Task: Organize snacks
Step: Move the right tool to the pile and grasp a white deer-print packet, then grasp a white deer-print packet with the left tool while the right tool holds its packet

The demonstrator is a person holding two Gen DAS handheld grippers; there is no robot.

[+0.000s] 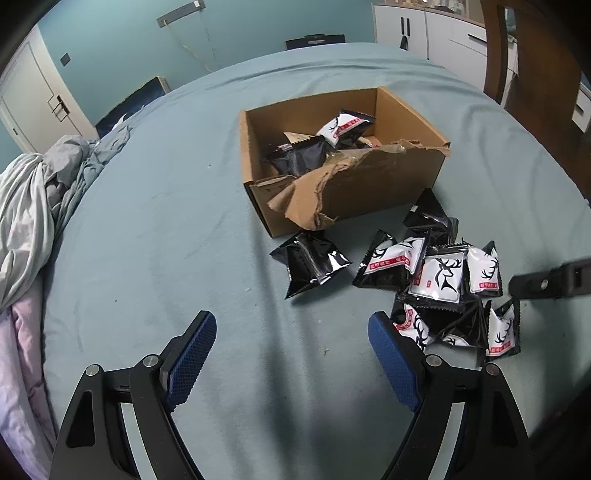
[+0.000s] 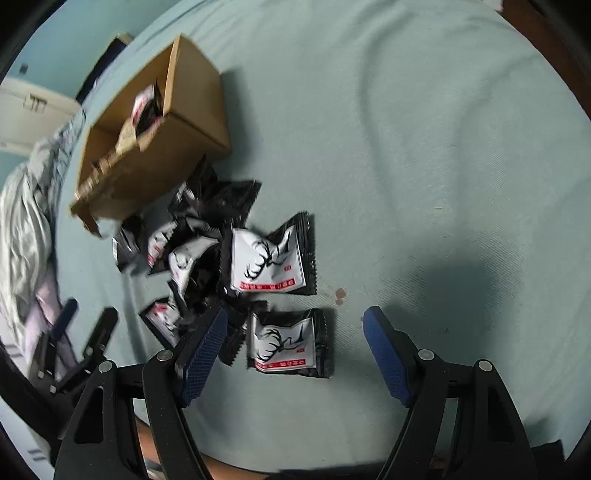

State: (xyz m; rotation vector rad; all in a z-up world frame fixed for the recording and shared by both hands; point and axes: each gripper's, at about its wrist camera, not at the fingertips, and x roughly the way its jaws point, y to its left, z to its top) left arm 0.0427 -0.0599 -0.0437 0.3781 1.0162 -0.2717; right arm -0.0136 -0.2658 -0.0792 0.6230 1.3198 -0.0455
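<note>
A brown cardboard box (image 1: 388, 177) with a torn front flap stands on the blue-green bed sheet (image 1: 166, 240) and holds several snack packets (image 1: 343, 127). Several more black-and-white deer-print packets (image 1: 441, 277) lie piled in front of the box to the right, and one all-black packet (image 1: 312, 264) lies apart on the left. My left gripper (image 1: 291, 332) hangs open over bare sheet below that lone packet. My right gripper (image 2: 295, 325) is open low over the pile's near edge, with a deer packet (image 2: 286, 343) lying between its fingers, untouched. A second packet (image 2: 267, 264) lies just beyond.
Crumpled grey and pink bedding (image 1: 33, 206) is heaped along the bed's left side. A wooden chair frame (image 1: 532, 74) and white cabinets (image 1: 443, 33) stand behind the bed. A small reddish stain (image 2: 340, 293) marks the sheet. Open sheet stretches right of the pile.
</note>
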